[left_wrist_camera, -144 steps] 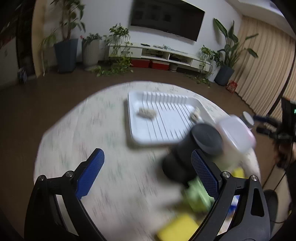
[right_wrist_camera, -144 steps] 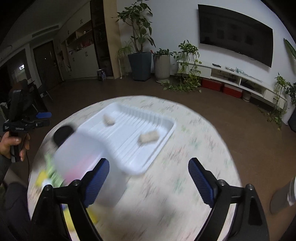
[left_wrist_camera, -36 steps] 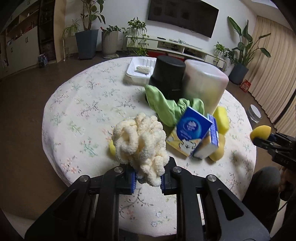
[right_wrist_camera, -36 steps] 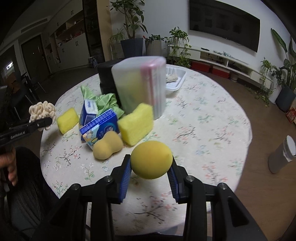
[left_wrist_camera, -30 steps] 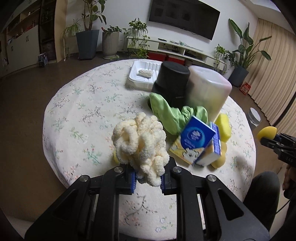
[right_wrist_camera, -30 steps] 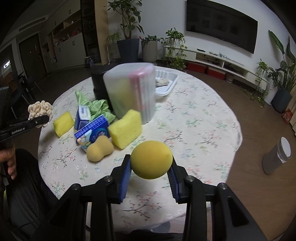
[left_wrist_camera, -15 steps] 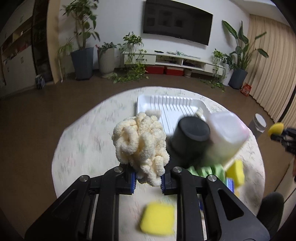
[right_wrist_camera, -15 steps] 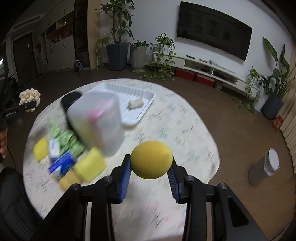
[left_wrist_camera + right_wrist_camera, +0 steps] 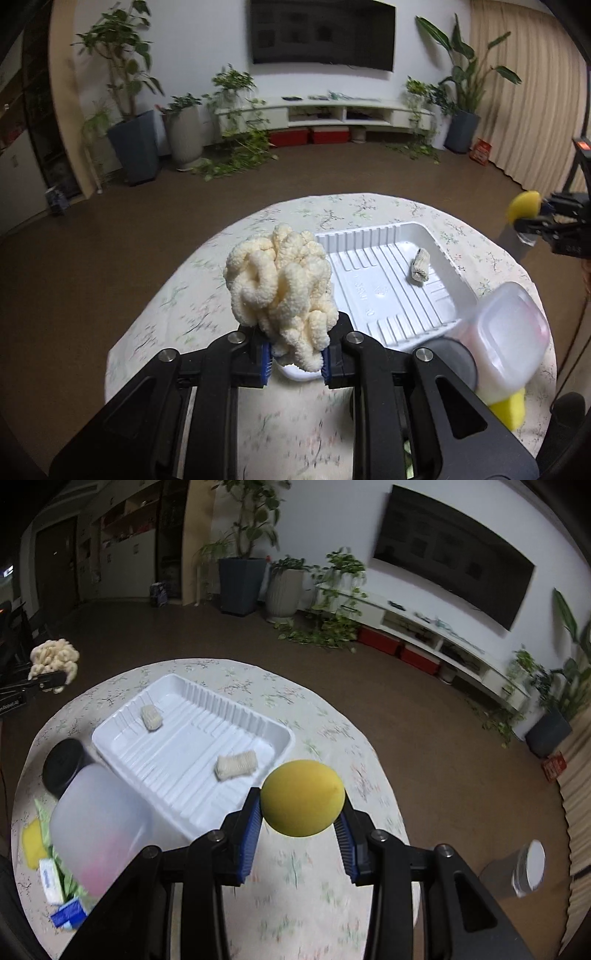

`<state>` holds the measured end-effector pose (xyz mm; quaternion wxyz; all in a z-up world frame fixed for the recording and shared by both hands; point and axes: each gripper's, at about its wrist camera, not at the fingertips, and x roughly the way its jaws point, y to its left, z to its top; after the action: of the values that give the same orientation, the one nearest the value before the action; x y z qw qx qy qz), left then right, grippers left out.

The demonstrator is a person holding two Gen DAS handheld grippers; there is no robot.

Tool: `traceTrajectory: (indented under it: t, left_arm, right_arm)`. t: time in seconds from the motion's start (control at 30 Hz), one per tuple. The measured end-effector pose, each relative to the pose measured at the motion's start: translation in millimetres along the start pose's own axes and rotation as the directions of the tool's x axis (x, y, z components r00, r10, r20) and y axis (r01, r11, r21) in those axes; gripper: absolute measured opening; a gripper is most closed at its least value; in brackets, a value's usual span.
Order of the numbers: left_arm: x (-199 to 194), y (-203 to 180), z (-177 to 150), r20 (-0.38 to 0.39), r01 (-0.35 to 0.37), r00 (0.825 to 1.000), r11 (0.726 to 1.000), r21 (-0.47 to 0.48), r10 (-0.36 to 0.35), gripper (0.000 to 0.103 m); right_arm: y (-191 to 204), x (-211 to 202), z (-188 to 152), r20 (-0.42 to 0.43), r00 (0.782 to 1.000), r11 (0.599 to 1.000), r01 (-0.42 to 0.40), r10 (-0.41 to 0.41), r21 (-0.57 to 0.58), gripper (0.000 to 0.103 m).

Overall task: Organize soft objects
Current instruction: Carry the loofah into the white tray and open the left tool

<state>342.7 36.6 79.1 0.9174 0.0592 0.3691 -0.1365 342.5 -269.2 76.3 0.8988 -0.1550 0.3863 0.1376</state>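
Over the table: both of my grippers hang above the round floral table (image 9: 332,738), each with something soft in it.
Left gripper (image 9: 297,363): clenched on a cream chenille bundle (image 9: 280,288); the loops bulge up well above the blue pads.
Right gripper (image 9: 301,830): clamped on a yellow foam ball (image 9: 303,797), pads pressing both its sides.
Tray (image 9: 258,727): white, ribbed, flat on the table, below and ahead of both grippers.
In the tray: two small cream rolls, one (image 9: 151,716) near the far left corner, one (image 9: 236,764) nearer the right gripper; they lie well apart.
Left gripper versus tray: as I see it, the bundle sits over the tray's near left edge, though it hides that corner, so I can't be sure.
Clear tub (image 9: 99,823): just beside the tray's near side, blurred; something pink shows through it.
Black cylinder (image 9: 61,764): next to the tub, by the tray's corner.
Beyond the tub: a yellow sponge (image 9: 33,842), green cloth (image 9: 46,821) and a blue-and-white packet (image 9: 68,912), bunched together at the table's edge.
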Motion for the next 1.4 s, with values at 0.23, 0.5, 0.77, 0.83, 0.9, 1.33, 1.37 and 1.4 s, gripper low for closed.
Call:
traceTrajectory:
  t: [0.23, 0.5, 0.77, 0.83, 0.9, 1.33, 1.37, 1.4]
  left_arm:
    - [56, -8, 10, -0.062, 0.049, 0.997, 0.996, 0.078, -0.044, 0.019]
    - [96, -7, 3, -0.131, 0.083, 0.989, 0.993, 0.088, -0.071, 0.020]
    - [122, -15, -10, -0.185, 0.100, 0.980, 0.989, 0.113, -0.078, 0.022]
    - [124, -12, -12, -0.189, 0.100, 0.979, 0.990, 0.097, -0.080, 0.023]
    - [126, -10, -15, -0.197, 0.097, 0.977, 0.992, 0.082, -0.079, 0.025]
    - [122, -11, -36, -0.210, 0.110, 0.972, 0.994, 0.018, -0.104, 0.038]
    - [121, -11, -36, -0.210, 0.110, 0.972, 0.994, 0.012, -0.105, 0.038]
    - [121, -11, -37, -0.210, 0.110, 0.972, 0.994, 0.005, -0.106, 0.038]
  right_arm:
    - [12, 63, 32, -0.064, 0.992, 0.990, -0.113, 0.108, -0.079, 0.041]
    - [50, 132, 51, -0.149, 0.968, 0.954, -0.228, 0.201, -0.195, 0.041]
    - [65, 179, 45, -0.215, 0.950, 0.939, -0.271, 0.226, -0.213, 0.042]
    - [62, 184, 41, -0.222, 0.949, 0.941, -0.271, 0.225, -0.202, 0.044]
    - [58, 187, 38, -0.226, 0.948, 0.944, -0.269, 0.225, -0.189, 0.044]
    - [40, 189, 35, -0.161, 0.959, 0.957, -0.257, 0.235, -0.137, 0.071]
    - [38, 188, 36, -0.154, 0.959, 0.957, -0.258, 0.238, -0.130, 0.071]
    - [35, 187, 37, -0.146, 0.960, 0.959, -0.258, 0.240, -0.119, 0.071]
